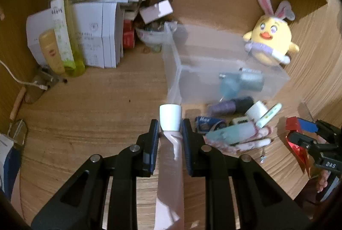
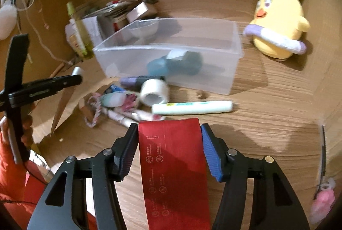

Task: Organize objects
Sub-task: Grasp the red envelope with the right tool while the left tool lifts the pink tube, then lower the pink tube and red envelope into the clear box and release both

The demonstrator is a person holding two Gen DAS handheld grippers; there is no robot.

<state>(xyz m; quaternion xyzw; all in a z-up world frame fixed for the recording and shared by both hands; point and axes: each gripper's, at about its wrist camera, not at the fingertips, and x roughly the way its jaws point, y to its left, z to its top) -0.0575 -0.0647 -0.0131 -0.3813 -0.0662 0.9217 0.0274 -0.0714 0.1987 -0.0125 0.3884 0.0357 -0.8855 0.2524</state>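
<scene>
The desk (image 2: 267,101) carried one clear plastic bin (image 2: 166,46), open-topped, already holding one teal bottle (image 2: 183,63) lying on its side. One yellow chick plush (image 2: 277,24) stood beyond the bin's right end. Both hands had cargo, and the bin lay ahead of both, beyond the loose pile.

The right gripper (image 2: 170,148) had its fingers about half open and pressed on one red box (image 2: 173,165), whose long axis ran back toward the camera. The left gripper (image 1: 170,133) was nearly closed on one pinkish tube with a white cap (image 1: 170,118), cap forward, pointing at the bin's near corner; that hand looked nearer to it.

Still on the desk just before the bin: one purple bottle (image 2: 139,81), one roll of white tape (image 2: 154,92), one pale green pen (image 2: 192,107), and a blurred tangle too muddled to count.
</scene>
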